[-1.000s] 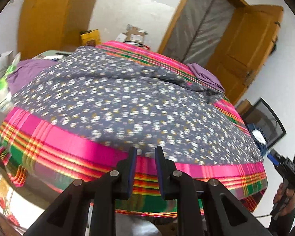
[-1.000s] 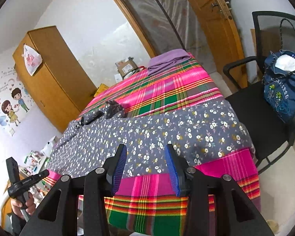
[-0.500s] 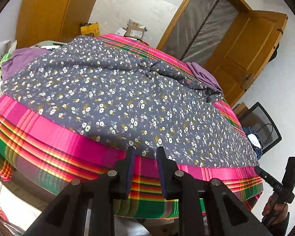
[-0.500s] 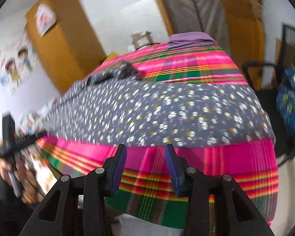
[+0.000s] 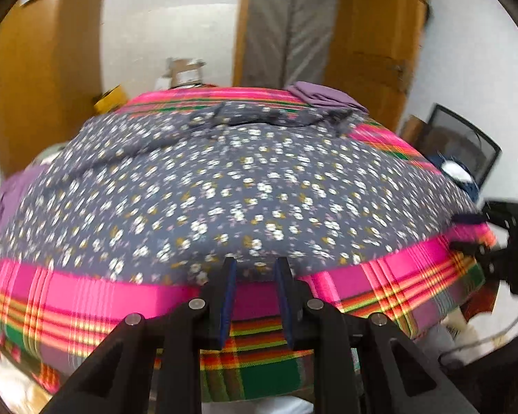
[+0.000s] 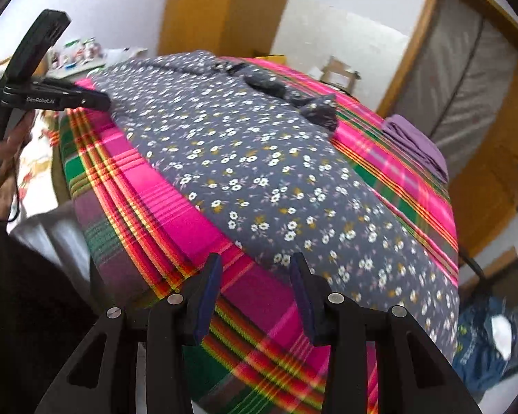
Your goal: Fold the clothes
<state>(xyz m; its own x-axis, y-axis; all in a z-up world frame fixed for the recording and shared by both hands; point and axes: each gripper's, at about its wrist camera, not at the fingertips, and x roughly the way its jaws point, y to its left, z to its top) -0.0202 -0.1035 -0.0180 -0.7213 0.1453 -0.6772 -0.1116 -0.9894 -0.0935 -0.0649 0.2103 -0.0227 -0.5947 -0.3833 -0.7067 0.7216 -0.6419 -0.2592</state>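
Flowery grey cloth [image 5: 245, 186] spread flat over the pink striped table cover [image 5: 86, 296] in the middle of both pictures, ready for folding, with left gripper [image 5: 253, 269] and right gripper [image 6: 255, 269] at the bottom, both loose and empty, pointing at the near edge, likely to pinch it.

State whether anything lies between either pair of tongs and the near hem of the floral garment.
Nothing visible does. The left tongs are open at the hem of the floral garment; the right tongs are open over bare plaid cloth beside it.
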